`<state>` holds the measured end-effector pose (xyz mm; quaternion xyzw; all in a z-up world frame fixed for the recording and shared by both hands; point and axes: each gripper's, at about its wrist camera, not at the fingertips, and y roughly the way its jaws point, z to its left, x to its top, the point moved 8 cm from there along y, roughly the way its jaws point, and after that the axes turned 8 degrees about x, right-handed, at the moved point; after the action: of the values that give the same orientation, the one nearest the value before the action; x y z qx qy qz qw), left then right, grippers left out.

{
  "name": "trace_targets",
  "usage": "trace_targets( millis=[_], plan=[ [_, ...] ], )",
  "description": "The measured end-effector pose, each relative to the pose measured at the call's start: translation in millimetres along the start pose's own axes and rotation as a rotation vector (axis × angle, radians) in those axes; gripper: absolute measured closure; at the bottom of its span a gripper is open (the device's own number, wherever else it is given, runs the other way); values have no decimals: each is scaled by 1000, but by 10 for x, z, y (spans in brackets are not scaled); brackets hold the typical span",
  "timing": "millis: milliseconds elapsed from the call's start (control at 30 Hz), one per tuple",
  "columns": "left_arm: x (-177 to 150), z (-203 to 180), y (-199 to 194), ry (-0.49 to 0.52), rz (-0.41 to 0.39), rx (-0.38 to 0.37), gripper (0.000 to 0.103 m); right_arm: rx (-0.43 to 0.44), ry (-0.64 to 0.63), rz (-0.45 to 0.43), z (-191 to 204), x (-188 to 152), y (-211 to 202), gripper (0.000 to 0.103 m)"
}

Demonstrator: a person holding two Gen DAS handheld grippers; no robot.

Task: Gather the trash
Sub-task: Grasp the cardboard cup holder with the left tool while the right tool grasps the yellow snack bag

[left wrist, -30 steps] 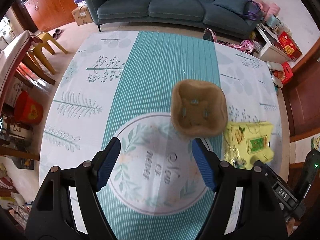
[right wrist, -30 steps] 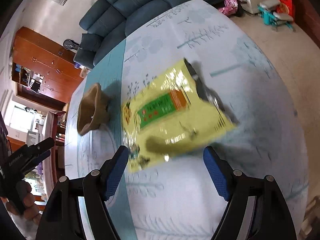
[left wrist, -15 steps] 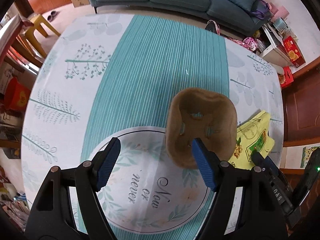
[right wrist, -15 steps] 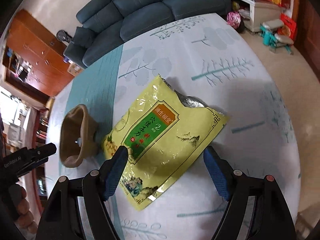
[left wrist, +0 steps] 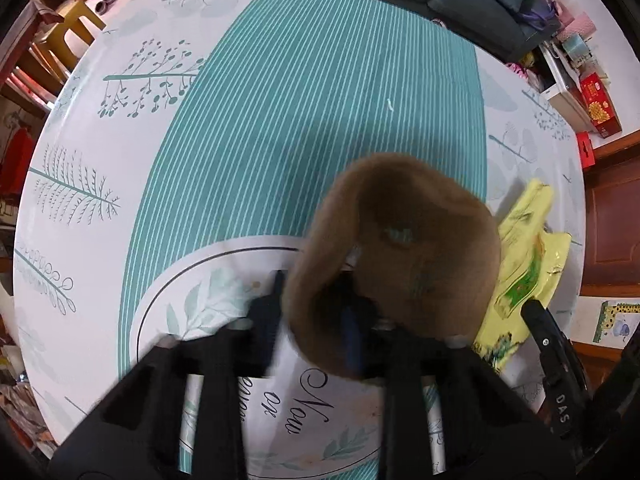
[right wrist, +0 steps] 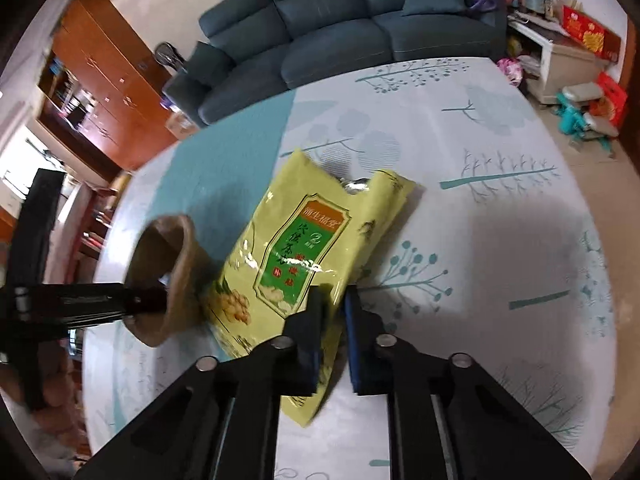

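A brown felt basket (left wrist: pixel 420 248) stands on the round patterned table (left wrist: pixel 280 120), leaning over. My left gripper (left wrist: pixel 312 320) straddles its near wall, one finger outside and one inside, and its jaws are closing on that wall. From the right wrist view the basket (right wrist: pixel 160 256) sits left of a yellow snack bag (right wrist: pixel 304 240), with the left gripper (right wrist: pixel 156 302) reaching into it. My right gripper (right wrist: pixel 335 304) is shut on the bag's near edge. The same bag (left wrist: pixel 524 264) lies right of the basket in the left wrist view.
A dark teal sofa (right wrist: pixel 340 20) stands beyond the table's far edge. Yellow stools (left wrist: pixel 76 20) are off the left side, a wooden cabinet (right wrist: pixel 100 80) behind. Boxes and toys (right wrist: pixel 580 100) clutter the floor at right. A hand (right wrist: pixel 48 380) holds the left gripper.
The left gripper came down onto the basket and its jaws closed around the near wall. The right gripper slid up to the bag and closed on its edge.
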<state>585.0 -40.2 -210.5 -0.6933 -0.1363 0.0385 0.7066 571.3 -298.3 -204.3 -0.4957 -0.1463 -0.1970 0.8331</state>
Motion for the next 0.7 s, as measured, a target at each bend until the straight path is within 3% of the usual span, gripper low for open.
trace_targets(
  millis=[200,333,700],
  plan=[
    [-63,57,-214,-42,-64,-29,96,87,-3,-31,95,-78,-267,99],
    [-153,92,-387,-54,-87,-27,97,117,-21,-43,183,-127,-454,100],
    [-862,483,-982,-60,-133,-58,97,130,-88,-75,553,-528,-1053,100]
  ],
)
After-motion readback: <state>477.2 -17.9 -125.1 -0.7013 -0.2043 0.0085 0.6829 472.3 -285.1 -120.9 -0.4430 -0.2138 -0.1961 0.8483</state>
